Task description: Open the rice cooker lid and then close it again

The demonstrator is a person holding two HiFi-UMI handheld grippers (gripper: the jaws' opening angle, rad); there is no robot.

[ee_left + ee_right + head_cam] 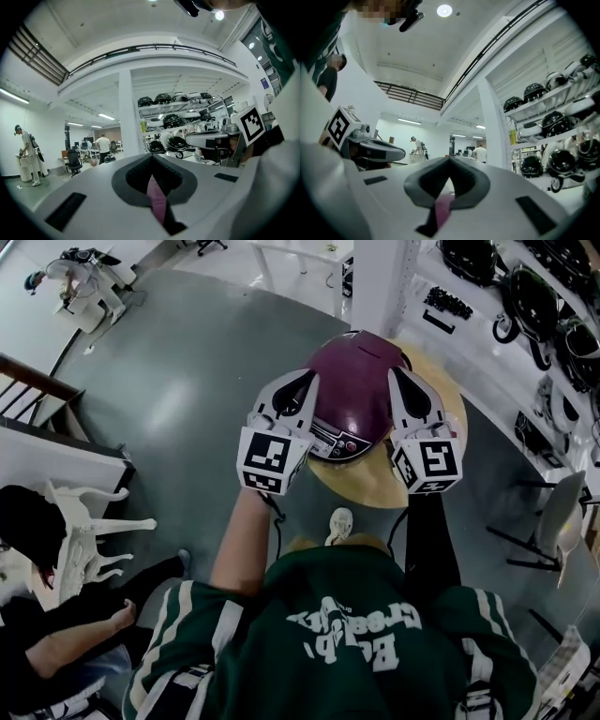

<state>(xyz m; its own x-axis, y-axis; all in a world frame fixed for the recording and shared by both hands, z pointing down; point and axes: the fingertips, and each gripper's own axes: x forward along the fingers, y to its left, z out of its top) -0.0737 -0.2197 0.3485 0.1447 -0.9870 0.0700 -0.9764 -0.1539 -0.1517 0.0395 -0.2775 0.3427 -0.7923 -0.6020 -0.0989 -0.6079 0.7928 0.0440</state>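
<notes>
The maroon rice cooker [352,390] stands on a round wooden table [375,486], its domed lid down and its control panel [336,441] facing me. My left gripper [309,379] lies against the cooker's left side, jaws shut with nothing held. My right gripper [395,373] rests on the cooker's right side, also shut and empty. In the left gripper view only a maroon sliver of the cooker [157,202] shows through the slit under the closed jaws. The right gripper view shows the same sliver [443,209] and the left gripper [370,149] beyond.
A white pillar [380,287] rises just behind the table. Shelves of helmets [530,296] run along the right. A grey chair [555,514] stands at right, a white chair [89,521] and a seated person [56,634] at left. People work far off [26,154].
</notes>
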